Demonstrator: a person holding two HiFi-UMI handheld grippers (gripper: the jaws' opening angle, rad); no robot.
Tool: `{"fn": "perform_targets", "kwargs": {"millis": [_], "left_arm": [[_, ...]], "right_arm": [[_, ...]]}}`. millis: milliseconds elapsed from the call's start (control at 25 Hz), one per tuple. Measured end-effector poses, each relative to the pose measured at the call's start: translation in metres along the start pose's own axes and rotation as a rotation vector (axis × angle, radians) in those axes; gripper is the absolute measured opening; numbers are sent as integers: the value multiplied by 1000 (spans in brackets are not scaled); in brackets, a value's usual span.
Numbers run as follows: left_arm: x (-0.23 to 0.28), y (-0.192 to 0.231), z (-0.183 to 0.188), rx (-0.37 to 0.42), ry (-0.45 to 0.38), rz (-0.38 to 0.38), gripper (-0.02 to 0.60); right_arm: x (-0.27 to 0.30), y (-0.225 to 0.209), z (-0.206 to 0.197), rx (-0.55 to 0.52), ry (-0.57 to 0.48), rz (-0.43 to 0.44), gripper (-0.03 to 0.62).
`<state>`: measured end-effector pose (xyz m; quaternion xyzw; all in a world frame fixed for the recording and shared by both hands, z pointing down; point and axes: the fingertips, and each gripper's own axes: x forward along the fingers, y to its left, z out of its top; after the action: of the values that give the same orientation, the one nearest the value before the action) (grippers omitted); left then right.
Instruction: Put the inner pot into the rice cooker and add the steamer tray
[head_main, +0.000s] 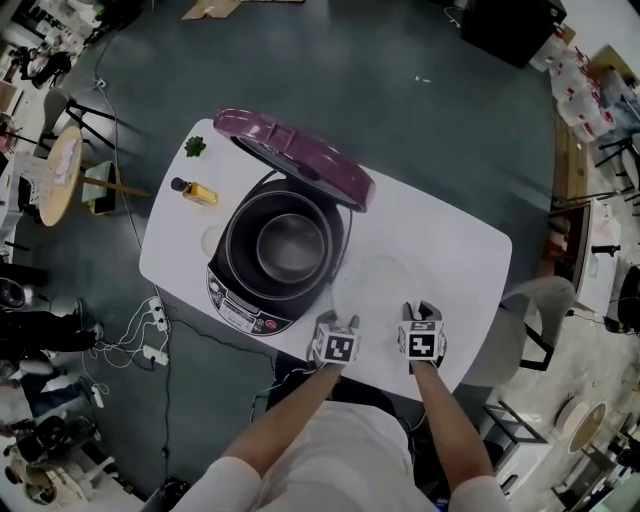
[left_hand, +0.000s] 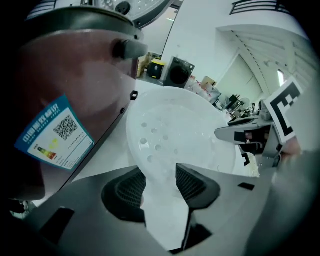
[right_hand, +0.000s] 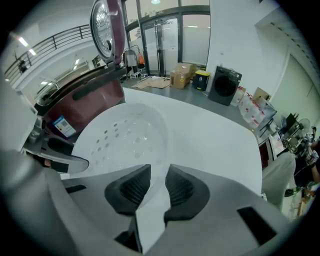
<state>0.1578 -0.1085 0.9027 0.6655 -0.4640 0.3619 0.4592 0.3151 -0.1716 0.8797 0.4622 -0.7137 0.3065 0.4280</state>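
Head view: rice cooker (head_main: 240, 310) stands open on the white desk (head_main: 450, 250), its purple lid (head_main: 295, 150) raised and the inner pot (head_main: 290, 245) seated inside. The steamer tray (head_main: 375, 285) lies on the desk just right of the cooker, with the left gripper (head_main: 335, 322) and right gripper (head_main: 422, 312) at its near rim.

Left gripper view: jaws clenched on the tray's white rim, its perforated bowl beyond, the cooker's wall at left.

Right gripper view: jaws likewise clenched on the thin rim.
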Motion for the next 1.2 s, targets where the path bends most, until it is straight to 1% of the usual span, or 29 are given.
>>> {"fn": "perform_targets", "kwargs": {"millis": [240, 440, 600, 720, 880, 1080, 1200], "left_arm": [[-42, -29, 28, 127, -81, -42, 207], [-85, -42, 55, 212, -162, -44, 207], [-123, -42, 75, 263, -229, -28, 207], [-148, -34, 85, 294, -269, -10, 209], [-176, -11, 99, 329, -315, 31, 210], [-204, 25, 106, 330, -329, 71, 212], [-218, 48, 110, 331, -337, 95, 213]], "right_arm": [[-54, -11, 12, 61, -96, -58, 104], [-102, -13, 33, 101, -201, -111, 104], [-133, -3, 57, 115, -279, -125, 104], [-150, 10, 73, 110, -321, -119, 106], [-160, 35, 100, 84, -363, -105, 112], [-163, 74, 127, 46, -383, -65, 117], [-160, 98, 142, 6, -378, -44, 123]]}}
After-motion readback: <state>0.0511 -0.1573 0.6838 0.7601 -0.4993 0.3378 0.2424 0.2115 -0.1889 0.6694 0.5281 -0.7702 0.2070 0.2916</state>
